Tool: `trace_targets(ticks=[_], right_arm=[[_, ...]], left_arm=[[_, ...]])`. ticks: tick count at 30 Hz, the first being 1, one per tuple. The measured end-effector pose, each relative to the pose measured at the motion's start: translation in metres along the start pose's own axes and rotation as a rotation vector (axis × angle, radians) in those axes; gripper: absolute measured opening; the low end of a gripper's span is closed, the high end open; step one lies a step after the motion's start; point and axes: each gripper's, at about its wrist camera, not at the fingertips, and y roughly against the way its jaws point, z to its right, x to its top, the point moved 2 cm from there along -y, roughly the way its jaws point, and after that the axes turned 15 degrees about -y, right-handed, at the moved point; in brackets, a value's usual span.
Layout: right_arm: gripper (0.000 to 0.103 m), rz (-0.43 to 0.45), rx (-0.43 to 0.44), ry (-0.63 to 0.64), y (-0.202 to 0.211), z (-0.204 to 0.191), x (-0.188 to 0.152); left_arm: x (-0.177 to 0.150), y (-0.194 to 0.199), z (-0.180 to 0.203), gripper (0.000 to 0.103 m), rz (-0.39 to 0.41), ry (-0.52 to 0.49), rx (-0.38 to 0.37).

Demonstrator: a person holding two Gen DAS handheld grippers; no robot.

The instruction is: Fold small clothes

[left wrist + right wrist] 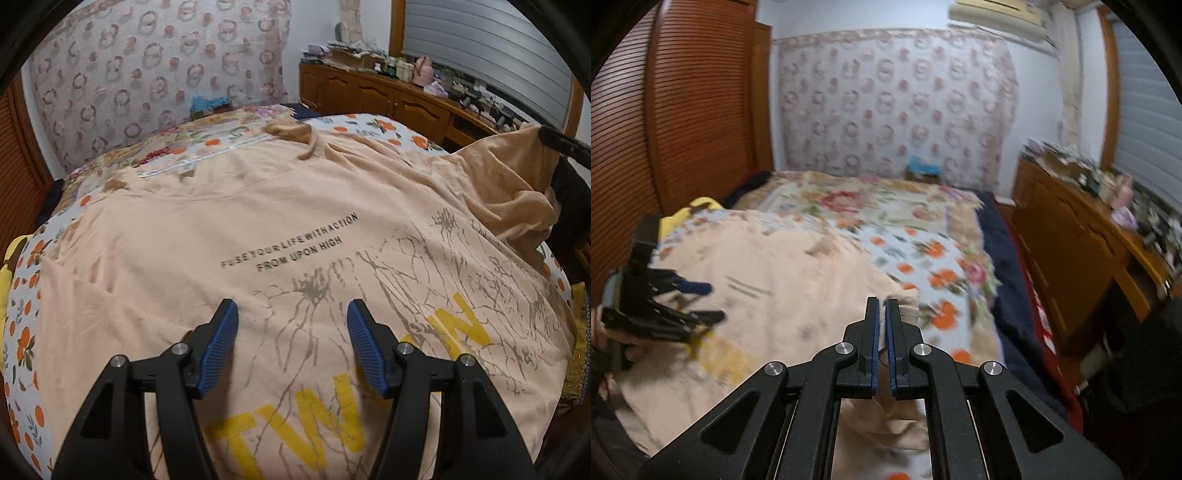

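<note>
Floral bedspread (22,332) under peach T-shirt (184,295); left gripper (292,314) agape, right gripper (882,306) pinching its blurred hem.

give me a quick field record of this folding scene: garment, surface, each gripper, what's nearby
garment: peach t-shirt, printed side up, spread out
surface: bed with floral sheet
left gripper: open, above the shirt's print, holding nothing
right gripper: shut on the shirt's edge, that side raised in the left wrist view
nearby: wooden cabinet with clutter on top; patterned cloth behind the bed
fold state: no completed fold visible
</note>
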Motion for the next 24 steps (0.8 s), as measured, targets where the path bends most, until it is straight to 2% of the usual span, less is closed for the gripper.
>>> trace_targets(ticks=[6,10,12,16,24], right_arm=[[0.001,-0.025,0.129,0.074,-0.02,-0.063,0.01],[0.001,-0.077,0.204,0.093,-0.041,-0.098,0.002],[0.005,-0.091,0.204,0.101,-0.05,-0.107,-0.002],[0.026,-0.09,0.195,0.069,-0.053,-0.099,-0.002],[0.026,-0.136,0.151,0.046,-0.044,-0.073,-0.022]], left_arm=[[-0.007,0.052,-0.026,0.062,0.147,0.082,0.027],[-0.015,0.082,-0.038,0.062,0.176,0.082,0.075],[-0.021,0.091,-0.041,0.062,0.184,0.09,0.076],[-0.029,0.099,-0.038,0.062,0.187,0.086,0.078],[-0.029,0.092,-0.026,0.062,0.181,0.081,0.042]])
